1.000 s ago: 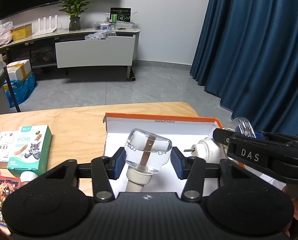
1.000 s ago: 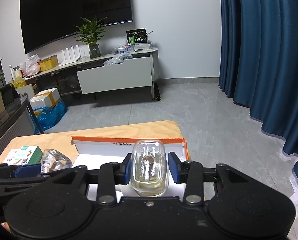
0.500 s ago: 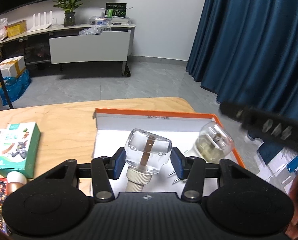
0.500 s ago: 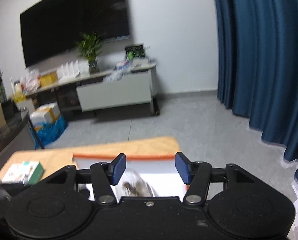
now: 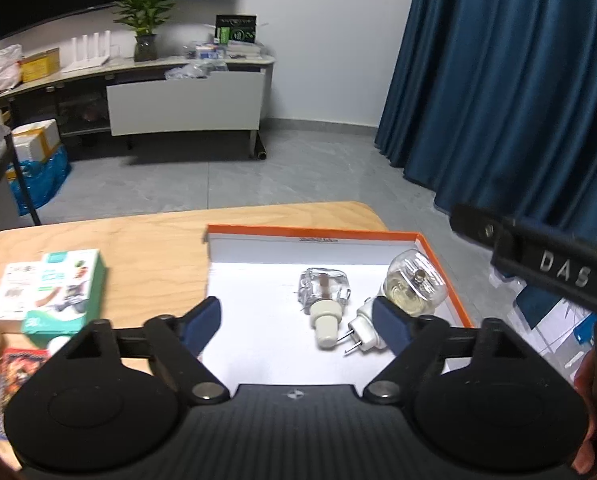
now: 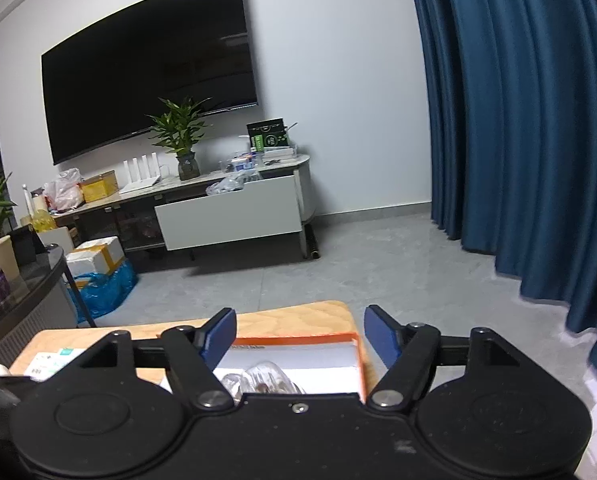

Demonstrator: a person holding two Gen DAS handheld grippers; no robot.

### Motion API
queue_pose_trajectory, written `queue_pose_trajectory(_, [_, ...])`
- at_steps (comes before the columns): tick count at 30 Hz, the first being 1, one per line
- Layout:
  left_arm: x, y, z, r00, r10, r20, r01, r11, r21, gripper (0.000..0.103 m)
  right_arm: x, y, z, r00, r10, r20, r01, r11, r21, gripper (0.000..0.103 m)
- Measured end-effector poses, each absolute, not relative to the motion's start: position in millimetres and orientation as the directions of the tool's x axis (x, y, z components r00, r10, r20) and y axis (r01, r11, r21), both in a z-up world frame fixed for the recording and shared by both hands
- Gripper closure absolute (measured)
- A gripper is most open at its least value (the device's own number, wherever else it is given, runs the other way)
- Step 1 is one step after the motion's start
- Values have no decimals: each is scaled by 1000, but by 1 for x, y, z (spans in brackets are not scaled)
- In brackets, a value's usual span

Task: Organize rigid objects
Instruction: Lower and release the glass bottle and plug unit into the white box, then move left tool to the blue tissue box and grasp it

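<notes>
A clear square bottle (image 5: 324,296) with a cream cap lies in the white, orange-edged box (image 5: 258,340) on the wooden table. Beside it on the right lies a round clear bottle (image 5: 414,284) on a white plug-in base (image 5: 362,326). My left gripper (image 5: 296,320) is open and empty, just above the box's near part. My right gripper (image 6: 298,336) is open and empty, raised above the box (image 6: 360,360); the two bottles (image 6: 264,380) show just under it. The right gripper's body also crosses the left wrist view (image 5: 538,264) at the right.
A green-and-white carton (image 5: 64,294) and a flat white packet (image 5: 12,292) lie on the table (image 5: 138,248) left of the box. A colourful card (image 5: 16,364) lies at the near left. Beyond the table are grey floor, a TV console and blue curtains (image 5: 498,100).
Both grippers have opened and let go of their bottles, which now lie in the box. The right gripper released first and has lifted up and away; the left has drawn back.
</notes>
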State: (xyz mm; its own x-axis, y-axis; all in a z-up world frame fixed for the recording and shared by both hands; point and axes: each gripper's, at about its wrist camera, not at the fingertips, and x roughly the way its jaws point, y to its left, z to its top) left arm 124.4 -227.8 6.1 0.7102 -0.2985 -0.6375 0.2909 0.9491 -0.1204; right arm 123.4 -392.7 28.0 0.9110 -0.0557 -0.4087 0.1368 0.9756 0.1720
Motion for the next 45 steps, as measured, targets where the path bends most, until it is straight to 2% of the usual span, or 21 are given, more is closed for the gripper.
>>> queue_pose_trajectory(4, [110, -215, 15, 714, -279, -643, 281, 954, -101, 5, 111, -389, 28, 881, -27, -473, 148, 964, 222, 14])
queue_pose_trajectory(14, [83, -185, 19, 711, -265, -651, 273, 958, -91, 4, 68, -351, 29, 851, -20, -524, 137, 973, 184, 14])
queue_pose_trajectory(29, [48, -114, 25, 757, -195, -624, 181, 980, -87, 4, 45, -281, 32, 837, 85, -541, 26, 981, 194, 14])
queue_pose_trajectory(37, [33, -67, 21, 775, -116, -622, 84, 993, -81, 4, 41, -228, 29, 820, 155, -550, -75, 983, 165, 14])
queue_pose_trajectory(43, [28, -10, 6, 799, -107, -591, 88, 994, -61, 3, 32, -200, 27, 810, 199, -552, -149, 980, 135, 14])
queue_pose_trajectory(45, [30, 14, -1, 806, -112, -581, 109, 993, -41, 0, 31, -196, 25, 806, 204, -556, -161, 979, 125, 14])
